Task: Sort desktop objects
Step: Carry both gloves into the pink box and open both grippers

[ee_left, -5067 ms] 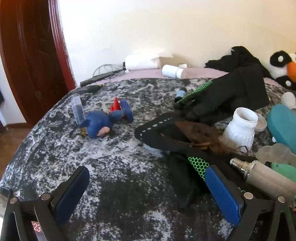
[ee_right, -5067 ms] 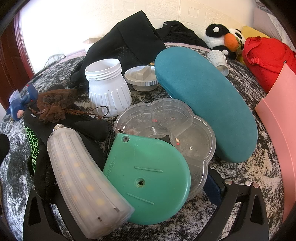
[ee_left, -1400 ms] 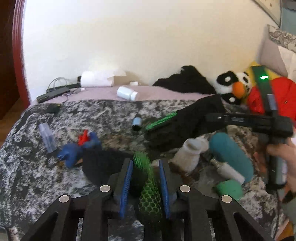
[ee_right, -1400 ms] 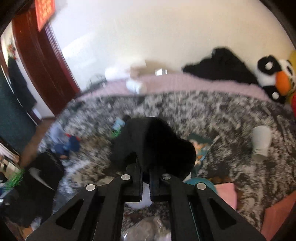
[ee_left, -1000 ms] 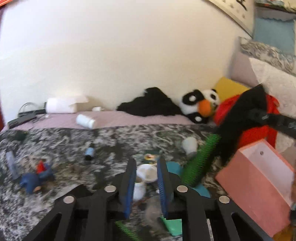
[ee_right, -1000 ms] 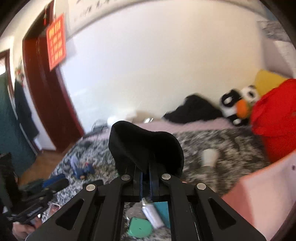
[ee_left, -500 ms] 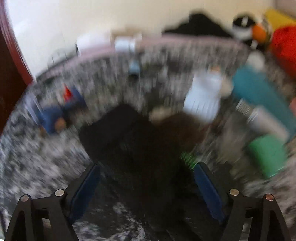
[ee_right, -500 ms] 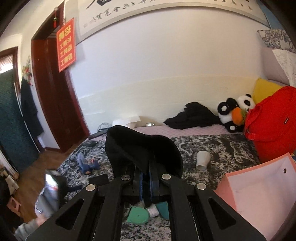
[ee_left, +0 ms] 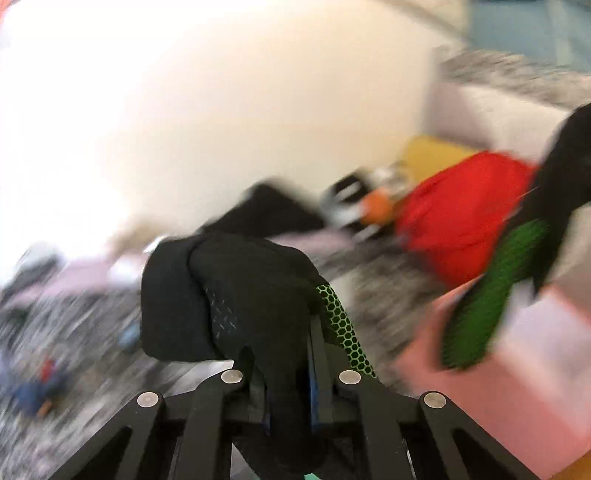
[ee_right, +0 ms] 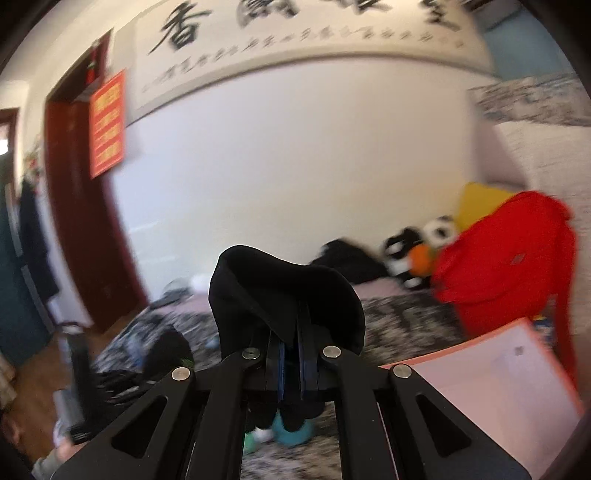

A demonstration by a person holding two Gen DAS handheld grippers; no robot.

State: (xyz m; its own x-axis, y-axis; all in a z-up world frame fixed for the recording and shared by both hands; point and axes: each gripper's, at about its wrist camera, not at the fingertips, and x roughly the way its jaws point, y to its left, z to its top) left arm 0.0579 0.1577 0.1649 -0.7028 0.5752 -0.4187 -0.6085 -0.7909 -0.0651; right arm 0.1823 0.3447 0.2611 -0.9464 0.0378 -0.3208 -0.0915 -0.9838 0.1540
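Left wrist view, badly blurred: left claw [ee_left: 290, 398] at lower centre, just snapped closed and now clamped on a black glove with green honeycomb trim [ee_left: 240, 295], its cloth bunched up over the fingertips and filling the middle of the frame. At the right edge, a second black glove with a green mesh panel [ee_left: 491, 295], hanging above a pink box [ee_left: 524, 398] in the lower right corner; cannot tell whether touching the box. Behind, a red bag [ee_left: 461, 218] at centre right, a black-and-white stuffed toy with an orange beak [ee_left: 365, 203] beside it, dark clothing [ee_left: 269, 214] at centre, all on a bed with a grey mottled cover [ee_left: 74, 332]. A small blue toy [ee_left: 33, 395] smeared at lower left. Right wrist view, sharper: right claw [ee_right: 291, 365] at lower centre, closed tight on black glove fabric [ee_right: 284, 291] arching over its tips, glove fingers dangling below. Pink box [ee_right: 491, 373] open at lower right, red bag [ee_right: 506, 258] above it, stuffed toy [ee_right: 421, 251] just left of the bag. Calligraphy banner [ee_right: 295, 29] across the top wall, red sign [ee_right: 107, 122] beside a dark red door frame [ee_right: 66, 206] at left. At lower left, part of a person's hand [ee_right: 48, 461] gripping a dark handle.
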